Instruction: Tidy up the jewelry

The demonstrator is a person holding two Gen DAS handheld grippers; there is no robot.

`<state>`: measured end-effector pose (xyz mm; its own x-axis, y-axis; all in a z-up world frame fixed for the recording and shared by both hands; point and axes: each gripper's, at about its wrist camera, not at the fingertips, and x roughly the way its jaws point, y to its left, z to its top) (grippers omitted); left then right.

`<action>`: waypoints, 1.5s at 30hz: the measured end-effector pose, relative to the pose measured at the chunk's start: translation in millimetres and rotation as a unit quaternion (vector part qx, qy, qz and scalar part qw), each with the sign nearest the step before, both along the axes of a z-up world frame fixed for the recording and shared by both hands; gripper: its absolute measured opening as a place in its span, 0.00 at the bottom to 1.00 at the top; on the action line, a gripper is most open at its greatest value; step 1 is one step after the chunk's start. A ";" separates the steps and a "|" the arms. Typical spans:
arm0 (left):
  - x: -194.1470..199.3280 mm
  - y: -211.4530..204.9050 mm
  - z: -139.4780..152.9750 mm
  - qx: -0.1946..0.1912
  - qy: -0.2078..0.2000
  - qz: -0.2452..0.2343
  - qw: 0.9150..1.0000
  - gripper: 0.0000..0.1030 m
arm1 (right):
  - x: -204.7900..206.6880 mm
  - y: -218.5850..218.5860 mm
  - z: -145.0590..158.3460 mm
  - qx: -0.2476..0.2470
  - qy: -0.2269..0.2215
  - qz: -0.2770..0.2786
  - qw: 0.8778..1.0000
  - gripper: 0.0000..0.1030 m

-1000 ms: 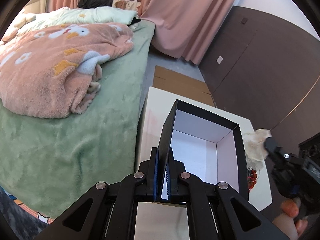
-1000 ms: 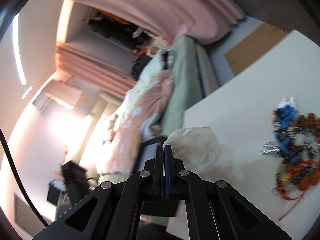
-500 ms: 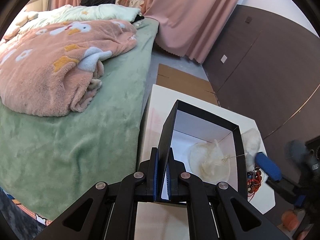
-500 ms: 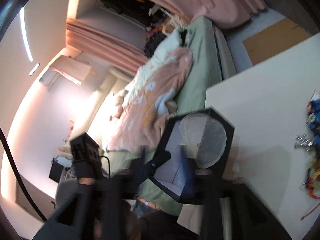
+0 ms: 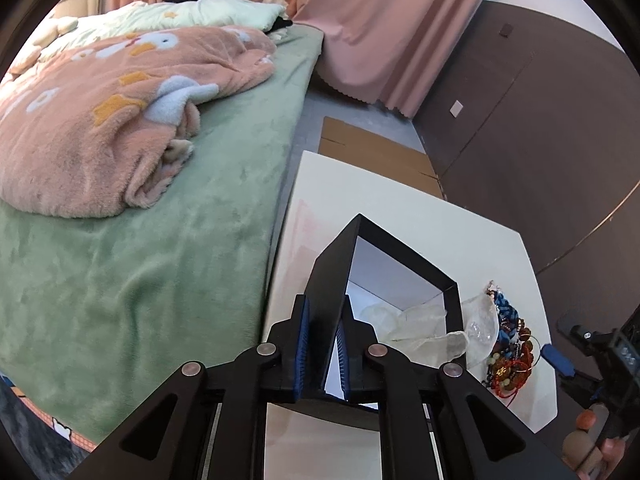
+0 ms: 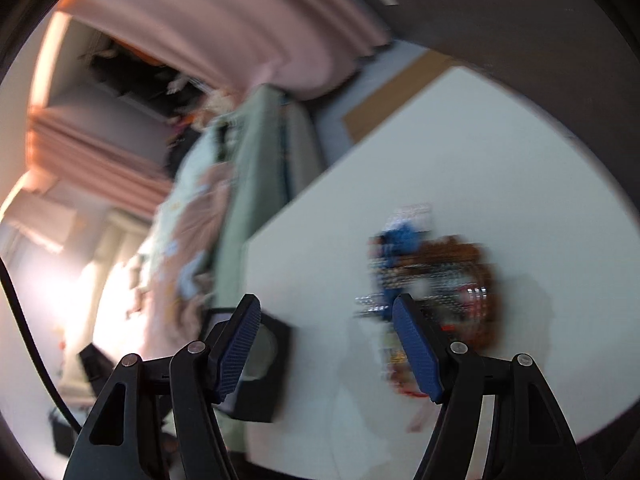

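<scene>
My left gripper [image 5: 322, 354] is shut on the near wall of a black box [image 5: 404, 254] with a white inside, held tilted over the white table [image 5: 360, 192]. A translucent whitish pouch [image 5: 424, 334] lies in the box and over its right rim. A heap of jewelry [image 5: 508, 344], blue, red and brown beads, lies on the table right of the box. My right gripper [image 6: 326, 344] is open and empty above the table, the blurred jewelry heap [image 6: 436, 268] just beyond its right finger. The box also shows in the right wrist view [image 6: 260, 368].
A bed with a green cover [image 5: 160, 240] and a pink blanket [image 5: 100, 120] runs along the table's left edge. Pink curtains [image 5: 380, 32] and a dark brown wall [image 5: 540, 120] stand behind. Flat cardboard [image 5: 372, 148] lies on the floor beyond the table.
My right gripper opened and let the whitish pouch go into the box, then drew back toward the jewelry heap. My left gripper kept hold of the box.
</scene>
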<state>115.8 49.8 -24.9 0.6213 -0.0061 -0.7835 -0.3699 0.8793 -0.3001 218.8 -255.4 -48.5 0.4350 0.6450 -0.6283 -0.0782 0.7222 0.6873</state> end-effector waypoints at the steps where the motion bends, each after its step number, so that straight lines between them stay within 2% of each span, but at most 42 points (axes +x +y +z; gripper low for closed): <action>1: 2.4 -2.1 -0.3 0.004 0.005 -0.002 1.000 0.13 | 1.1 -6.3 -3.0 -0.019 0.008 -0.012 1.000 0.68; 2: 4.8 -2.2 -1.1 0.006 0.010 -0.003 1.000 0.16 | 1.8 -12.4 -6.9 -0.038 0.015 -0.023 0.999 0.68; 4: 8.1 -2.5 -2.1 0.008 0.018 0.002 1.000 0.35 | 4.1 -22.9 -11.2 -0.058 0.032 -0.035 0.997 0.68; 7: 8.5 -3.0 0.7 0.006 0.010 0.012 1.000 0.49 | 5.6 -36.8 -15.8 -0.055 0.046 -0.045 0.996 0.68; 9: 9.1 -7.7 5.6 0.005 -0.001 0.015 1.000 0.53 | 6.2 -45.8 -17.8 -0.063 0.050 -0.054 0.995 0.67; 10: 10.5 -11.1 7.5 0.003 -0.004 0.010 1.000 0.53 | 7.1 -48.3 -19.2 -0.075 0.054 -0.058 0.994 0.66; 12: 15.6 -22.4 12.1 -0.002 -0.009 -0.008 1.000 0.53 | 11.6 -50.1 -25.8 -0.091 0.073 -0.058 0.992 0.53; 13: 18.1 -28.4 14.5 -0.002 -0.011 -0.016 1.000 0.53 | 11.7 -53.8 -32.7 -0.089 0.084 -0.053 0.991 0.49; 15: 22.0 -42.0 20.1 0.000 -0.019 -0.034 0.999 0.53 | 14.1 -53.1 -46.1 -0.083 0.112 -0.032 0.990 0.28; 17: 27.0 -58.9 26.4 0.005 -0.028 -0.057 0.998 0.53 | 13.4 -51.4 -52.8 -0.068 0.123 -0.019 0.990 0.21; 20: 33.7 -79.1 30.7 0.008 -0.031 -0.089 0.996 0.53 | 8.9 -52.7 -47.9 -0.082 0.112 -0.024 0.990 0.21; 29: 56.2 -129.6 25.2 0.005 -0.021 -0.152 0.988 0.53 | 2.2 -73.0 -45.3 -0.036 0.108 -0.021 0.993 0.21; 32: 62.0 -148.5 18.9 0.009 -0.017 -0.176 0.984 0.53 | 0.3 -77.2 -42.1 -0.038 0.101 -0.022 0.994 0.21; 40: 88.3 -188.9 -8.7 0.001 0.020 -0.222 0.975 0.53 | 1.0 -90.3 -45.6 -0.043 0.120 -0.027 0.992 0.21; 44: 98.1 -206.8 -17.2 0.023 0.024 -0.237 0.971 0.53 | 0.9 -95.6 -43.7 -0.035 0.118 -0.031 0.992 0.21; 45: 101.6 -209.5 -20.9 0.029 0.027 -0.239 0.970 0.47 | 0.4 -98.0 -42.0 -0.031 0.114 -0.034 0.992 0.22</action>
<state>217.4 -159.7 -45.8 0.5159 -0.2392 -0.8226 0.0713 0.9689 -0.2370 219.3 -353.4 -90.4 0.3172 0.5763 -0.7532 0.1246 0.7620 0.6355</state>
